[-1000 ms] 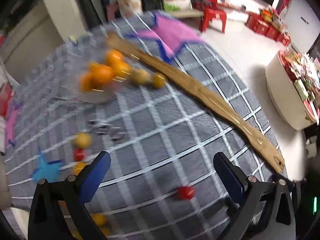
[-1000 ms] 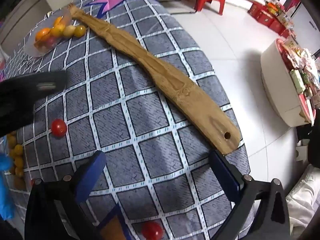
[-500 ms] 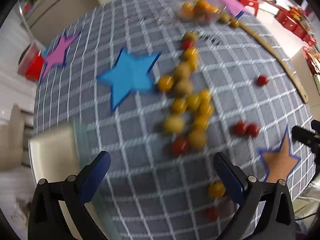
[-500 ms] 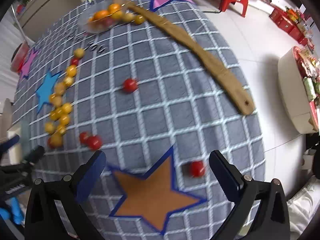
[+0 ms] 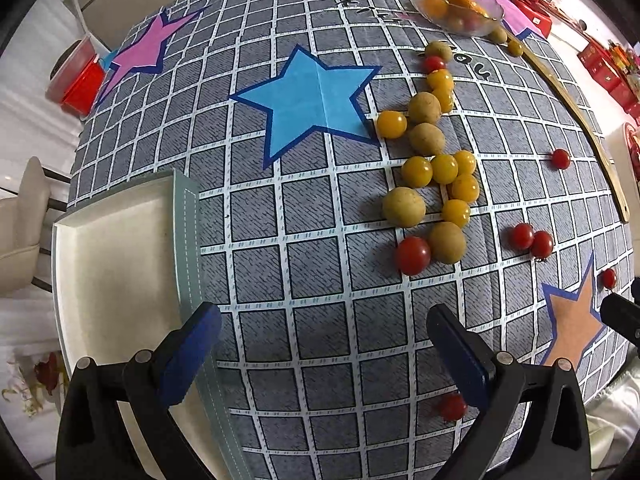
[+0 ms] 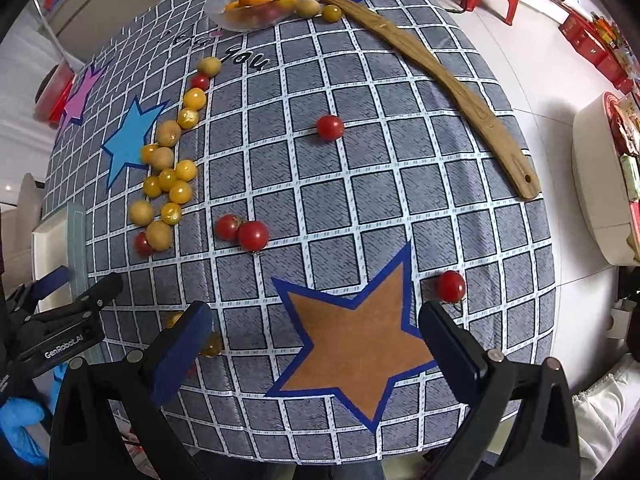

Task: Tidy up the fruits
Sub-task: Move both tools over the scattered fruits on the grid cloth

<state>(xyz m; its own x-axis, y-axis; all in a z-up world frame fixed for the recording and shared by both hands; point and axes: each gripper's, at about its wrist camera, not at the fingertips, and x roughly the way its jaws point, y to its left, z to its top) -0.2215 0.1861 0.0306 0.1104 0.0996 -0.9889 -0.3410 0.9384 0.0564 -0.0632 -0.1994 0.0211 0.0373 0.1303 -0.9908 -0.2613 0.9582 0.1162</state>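
Several yellow and tan small fruits [image 5: 434, 168] lie in a loose line on the grey checked tablecloth, also in the right wrist view [image 6: 168, 184]. Red cherry tomatoes are scattered: one [image 5: 413, 255] by the cluster, a pair [image 6: 244, 232], one [image 6: 330, 127], one [image 6: 451, 286] near my right fingers. A clear bowl [image 6: 224, 16] with oranges stands at the far edge. A white tray [image 5: 116, 256] sits at the near left. My left gripper [image 5: 324, 344] is open and empty above the cloth beside the tray. My right gripper [image 6: 316, 340] is open and empty over the orange star [image 6: 360, 332].
A long wooden paddle [image 6: 440, 76] lies along the table's right edge. Blue star [image 5: 312, 96] and pink star [image 5: 144, 48] stickers mark the cloth. A red bucket [image 5: 78, 80] stands on the floor at left. A small tomato [image 5: 452, 406] lies by my left gripper's right finger.
Both grippers have pulled back and swung left from the far side of the table. The view now takes in the fruit cluster and the tray. Both stay open and empty.
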